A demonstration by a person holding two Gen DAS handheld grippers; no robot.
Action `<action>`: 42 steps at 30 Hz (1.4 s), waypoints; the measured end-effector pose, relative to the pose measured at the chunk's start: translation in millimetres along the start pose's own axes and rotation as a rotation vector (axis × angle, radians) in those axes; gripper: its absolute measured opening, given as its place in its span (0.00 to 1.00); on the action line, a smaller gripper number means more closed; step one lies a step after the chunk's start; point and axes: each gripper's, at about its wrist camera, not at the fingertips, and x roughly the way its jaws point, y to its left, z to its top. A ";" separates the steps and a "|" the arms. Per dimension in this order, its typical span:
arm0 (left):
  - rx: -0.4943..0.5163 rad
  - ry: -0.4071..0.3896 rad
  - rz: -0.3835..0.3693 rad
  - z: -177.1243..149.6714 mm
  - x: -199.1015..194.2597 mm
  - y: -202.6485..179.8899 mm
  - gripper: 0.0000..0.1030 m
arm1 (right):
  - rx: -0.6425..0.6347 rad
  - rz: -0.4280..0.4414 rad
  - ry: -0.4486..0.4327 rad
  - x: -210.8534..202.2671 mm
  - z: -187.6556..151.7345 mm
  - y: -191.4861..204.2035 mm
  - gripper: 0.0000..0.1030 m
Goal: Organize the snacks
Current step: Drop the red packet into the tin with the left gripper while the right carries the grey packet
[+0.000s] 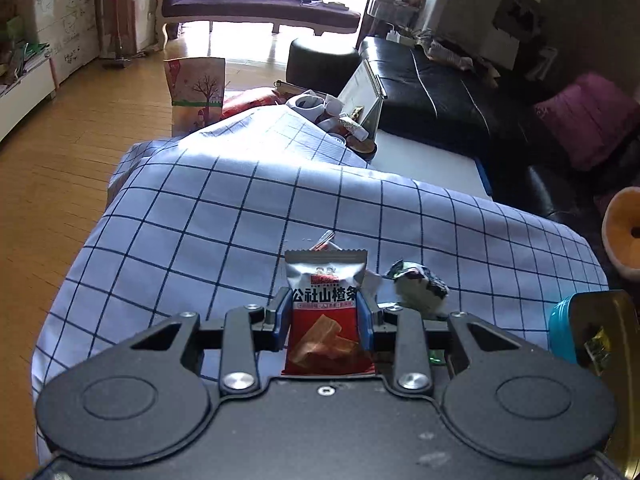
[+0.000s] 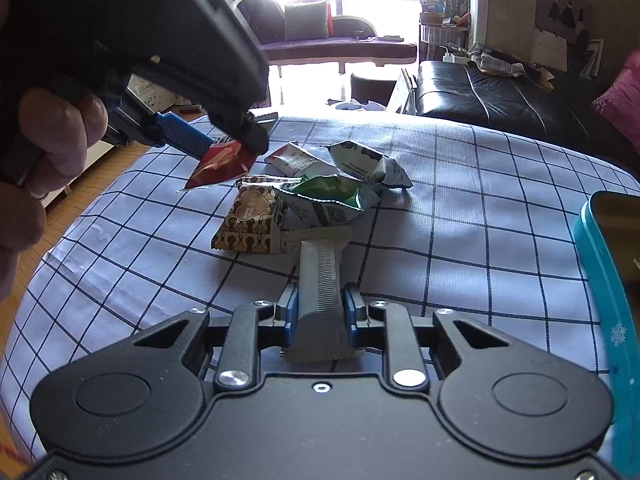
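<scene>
The left gripper (image 1: 325, 312) pinches a red-and-silver snack packet (image 1: 326, 300) by its middle, blue pads pressed against both sides, the packet lifted clear of the checked cloth (image 1: 200, 220); the right wrist view shows the same packet (image 2: 222, 164) hanging above the pile, with the person's hand (image 2: 52, 136) around the handle. The right gripper (image 2: 320, 308) is likewise closed, on a grey packet (image 2: 320, 276) held lengthwise between its pads, low over the cloth and pointing at the heap. Just ahead of it lie a brown heart-print packet (image 2: 250, 220), a green one (image 2: 336, 196), a white one (image 2: 298, 160) and a pale green-and-white one (image 2: 372, 164), overlapping or touching at the table's centre. A blue tin (image 2: 604, 280) stands at the right edge of the cloth, near the right gripper; in the left view its rim (image 1: 560, 328) shows a wrapper inside, so it is probably the destination. Done well, the step calls for carrying each packet over the tin's rim before easing the grip, one hand at a time so the grippers do not crowd the opening. Both grips are on crinkly foil that may slip or swing. The red packet has farther to travel, across the pile.
</scene>
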 end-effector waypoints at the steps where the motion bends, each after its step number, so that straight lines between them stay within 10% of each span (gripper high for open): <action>1: -0.009 -0.007 -0.003 -0.4 -3.0 -4.6 0.32 | 0.003 0.004 -0.001 -0.5 -0.1 -1.0 0.31; 24: 0.014 -0.064 0.043 -16.3 -25.6 -9.1 0.32 | 0.192 0.102 0.035 -6.3 6.4 -27.4 0.30; 42: -0.031 -0.094 0.037 -13.5 -42.9 -0.2 0.32 | 0.324 0.064 -0.121 -50.5 27.1 -67.3 0.30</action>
